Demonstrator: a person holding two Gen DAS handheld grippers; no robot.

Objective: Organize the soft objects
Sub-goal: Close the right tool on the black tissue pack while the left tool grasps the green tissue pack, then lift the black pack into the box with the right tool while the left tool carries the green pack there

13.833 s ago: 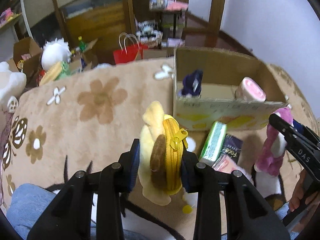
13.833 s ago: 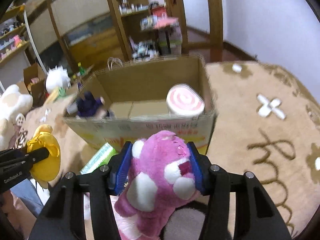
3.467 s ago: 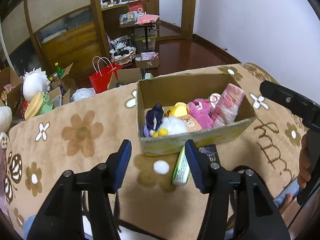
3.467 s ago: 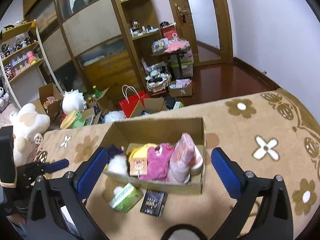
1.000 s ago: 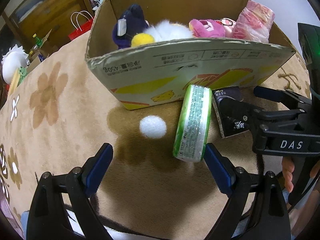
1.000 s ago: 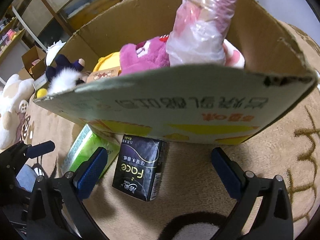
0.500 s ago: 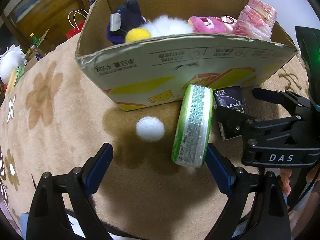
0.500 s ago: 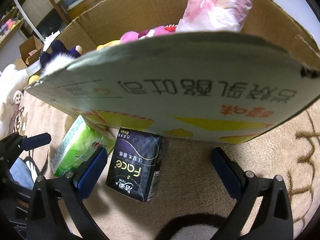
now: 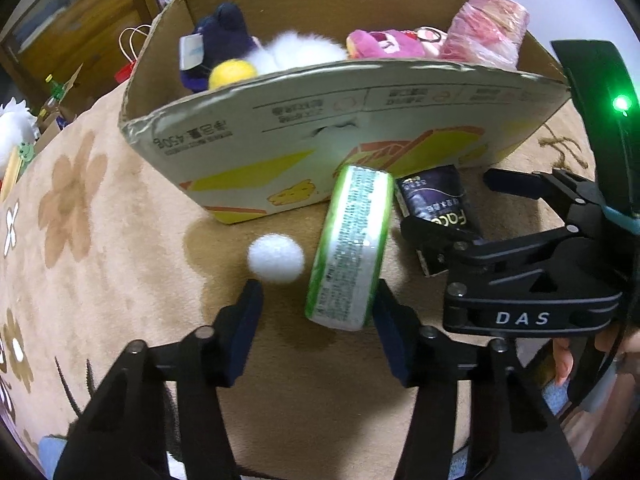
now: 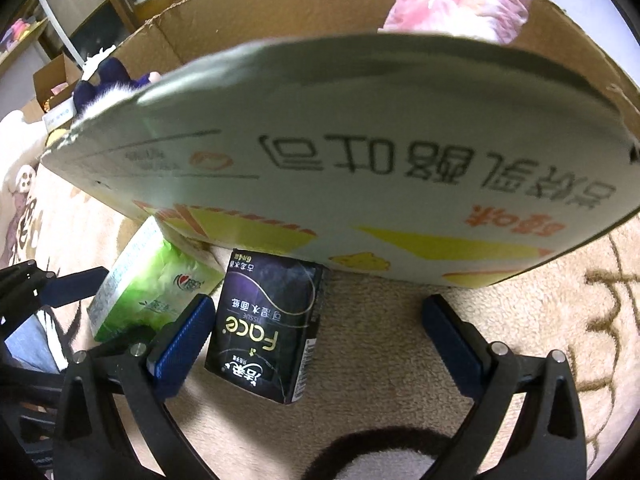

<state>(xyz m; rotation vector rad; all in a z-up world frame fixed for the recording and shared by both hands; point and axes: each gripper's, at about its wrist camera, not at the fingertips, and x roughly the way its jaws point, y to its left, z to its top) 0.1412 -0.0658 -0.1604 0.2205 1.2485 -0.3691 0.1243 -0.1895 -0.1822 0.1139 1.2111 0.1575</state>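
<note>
Indoor light falls from above, warm and fairly dim. The box [image 9: 340, 120] throws a soft shadow forward onto the blanket [image 9: 100, 240], and its printed front is brightest at the centre. Both views bow strongly — straight box edges curve, and black vignette fills the corners. In the right view the box front [image 10: 360, 160] is close and smeared with blur. A green lamp [image 9: 620, 103] glares on the right tool [image 9: 520, 256] — small, sharp, overexposed.

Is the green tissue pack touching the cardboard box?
Touching. In the left wrist view the green tissue pack has its far end butted against the front wall of the cardboard box, no blanket between; the right wrist view agrees.
</note>
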